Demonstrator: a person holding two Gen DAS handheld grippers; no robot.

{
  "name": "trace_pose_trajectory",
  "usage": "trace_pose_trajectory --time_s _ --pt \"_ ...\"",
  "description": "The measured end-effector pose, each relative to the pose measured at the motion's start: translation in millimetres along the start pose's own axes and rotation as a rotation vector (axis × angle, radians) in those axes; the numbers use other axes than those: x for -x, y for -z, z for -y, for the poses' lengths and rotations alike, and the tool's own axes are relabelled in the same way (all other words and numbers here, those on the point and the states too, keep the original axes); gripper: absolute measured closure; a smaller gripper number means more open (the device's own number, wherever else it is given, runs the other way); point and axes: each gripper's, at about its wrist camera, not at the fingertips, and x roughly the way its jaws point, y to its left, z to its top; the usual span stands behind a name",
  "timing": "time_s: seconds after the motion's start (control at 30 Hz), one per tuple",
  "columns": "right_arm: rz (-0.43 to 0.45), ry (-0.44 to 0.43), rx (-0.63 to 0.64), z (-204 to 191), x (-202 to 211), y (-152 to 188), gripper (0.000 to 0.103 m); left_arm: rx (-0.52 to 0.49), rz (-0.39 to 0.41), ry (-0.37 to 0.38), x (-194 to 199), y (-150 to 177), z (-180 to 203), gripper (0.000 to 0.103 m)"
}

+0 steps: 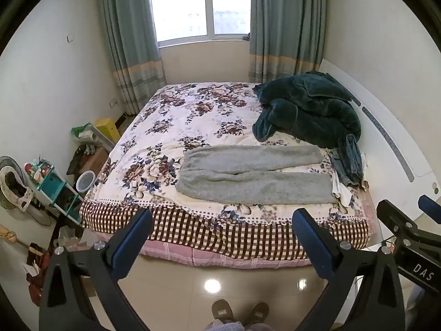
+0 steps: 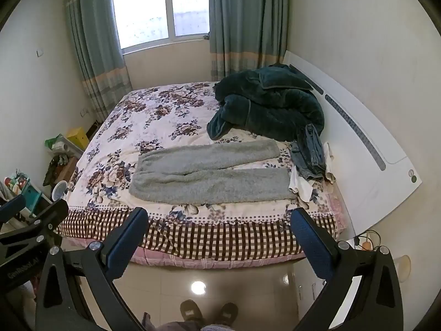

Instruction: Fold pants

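Observation:
Grey fleece pants (image 1: 253, 176) lie flat on the bed near its front edge, waistband to the left, both legs stretched to the right with a small gap between them. They also show in the right wrist view (image 2: 212, 172). My left gripper (image 1: 222, 220) is open and empty, held over the floor in front of the bed, short of the pants. My right gripper (image 2: 219, 219) is open and empty, beside the left one at about the same distance from the bed. The right gripper also shows at the right edge of the left wrist view (image 1: 408, 209).
The bed (image 1: 193, 127) has a floral cover with a checked hem. A dark green blanket (image 1: 306, 110) is heaped at the back right. Jeans (image 1: 348, 162) and white cloth (image 1: 340, 189) lie by the pants' leg ends. A headboard (image 1: 386, 138) stands right. Cluttered shelves (image 1: 55, 187) stand left.

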Motion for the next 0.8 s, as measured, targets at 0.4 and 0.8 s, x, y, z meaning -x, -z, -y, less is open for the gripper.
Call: trace_pose_trajectory --time_s 0.4,0.8 --pt "-0.006 -0.006 -0.001 -0.6 -0.6 0.4 0.0 -0.005 0.002 -0.006 -2.3 -4.2 5.3 0.0" --pt "-0.007 -0.005 -0.001 0.1 -0.5 0.5 0.0 -0.001 0.004 -0.005 -4.5 -10.0 8.9 0.0"
